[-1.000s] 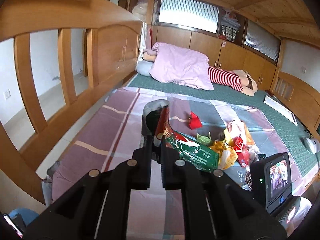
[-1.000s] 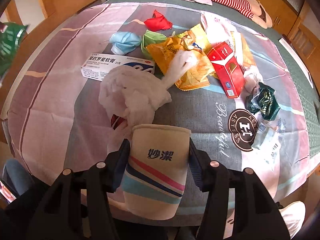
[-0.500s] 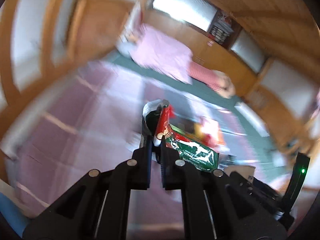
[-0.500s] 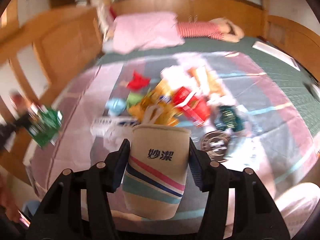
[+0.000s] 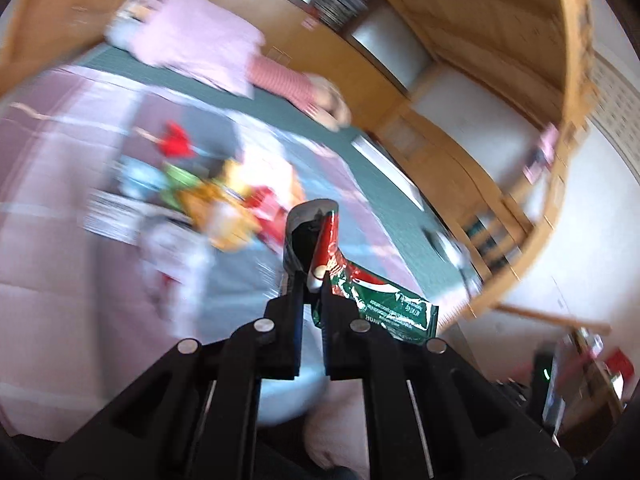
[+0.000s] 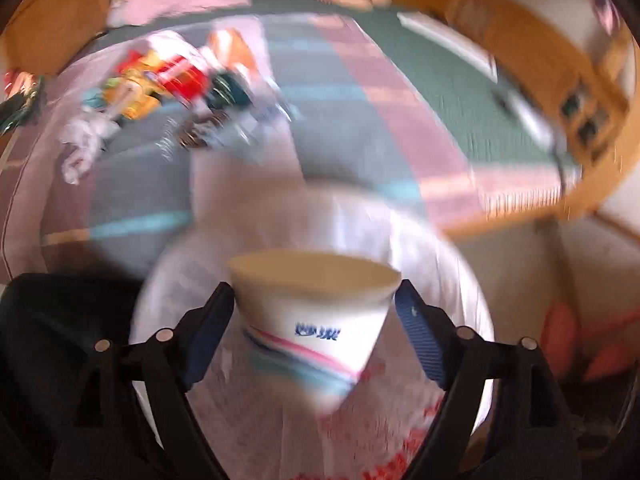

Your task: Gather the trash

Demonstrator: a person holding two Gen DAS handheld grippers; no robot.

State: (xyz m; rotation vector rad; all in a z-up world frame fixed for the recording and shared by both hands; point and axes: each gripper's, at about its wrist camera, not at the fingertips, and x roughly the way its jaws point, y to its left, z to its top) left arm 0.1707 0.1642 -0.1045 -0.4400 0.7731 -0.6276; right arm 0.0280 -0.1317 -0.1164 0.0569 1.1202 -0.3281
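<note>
My left gripper (image 5: 312, 280) is shut on a crumpled green and red snack wrapper (image 5: 384, 308) and holds it above the bed. Beyond it a blurred trash pile (image 5: 224, 204) lies on the sheet. In the right wrist view a paper cup (image 6: 316, 320) with pink and blue stripes sits tilted between the jaws of my right gripper (image 6: 314, 292). Those jaws are opening, and the blue pads (image 6: 418, 332) stand clear of the cup's sides. Directly under the cup gapes a white plastic bag (image 6: 248, 400). The trash pile (image 6: 160, 80) shows at the upper left.
The striped bedsheet (image 6: 360, 128) covers the near half of the bed, with a green mat (image 6: 440, 64) behind it. A wooden bed rail (image 6: 612, 160) curves along the right. A pink quilt (image 5: 200, 44) and a striped soft toy (image 5: 288, 80) lie at the head.
Both views have swung right, away from the pile. The right jaws have spread off the cup, which now tilts over a white bag. The left gripper still clamps the wrapper.
</note>
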